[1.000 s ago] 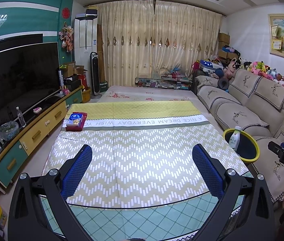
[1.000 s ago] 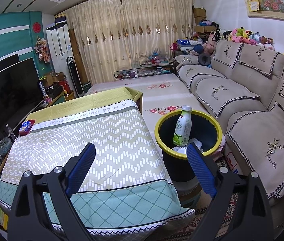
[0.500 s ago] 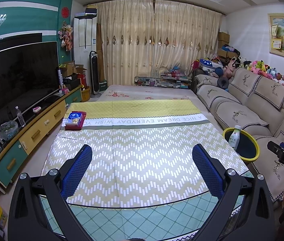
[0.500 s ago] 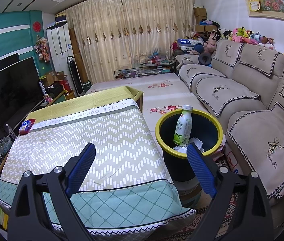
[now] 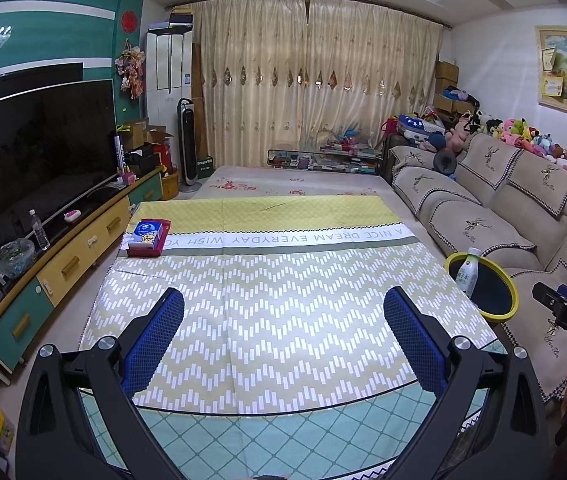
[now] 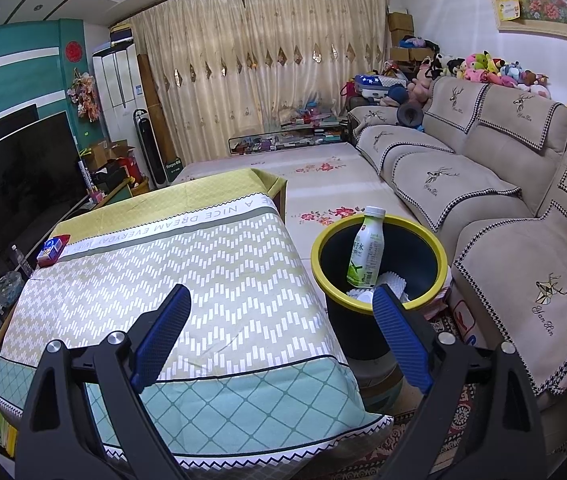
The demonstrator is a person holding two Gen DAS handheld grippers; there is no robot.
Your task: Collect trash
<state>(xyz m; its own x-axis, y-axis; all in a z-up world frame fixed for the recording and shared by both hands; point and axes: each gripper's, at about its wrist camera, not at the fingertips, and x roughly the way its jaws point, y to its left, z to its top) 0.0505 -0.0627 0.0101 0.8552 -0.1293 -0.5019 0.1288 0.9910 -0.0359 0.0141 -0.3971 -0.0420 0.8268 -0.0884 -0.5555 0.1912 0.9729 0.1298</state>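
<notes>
White scraps (image 6: pixel 393 280) half-hidden behind bottle (image 6: pixel 365 250)

Glossy plastic bottle (image 6: pixel 366 250), cloth tablecloth (image 6: pixel 219 264)

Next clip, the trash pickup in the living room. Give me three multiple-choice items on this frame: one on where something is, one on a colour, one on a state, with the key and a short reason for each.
1. Where is the white bottle?
A. On the table
B. Standing in the bin
C. On the sofa

2. What colour is the rim of the bin?
A. Yellow
B. Red
C. White

3. How do both grippers stand?
A. Both shut on trash
B. Left open, right shut on the bottle
C. Both open and empty

Key:
1 B: the bottle stands upright inside the bin, on white crumpled paper, its cap above the rim.
2 A: a yellow ring tops the dark bin in both views.
3 C: the left gripper and right gripper each show blue pads spread wide with nothing between them; on the table only a tissue box lies at the far left corner.
</notes>
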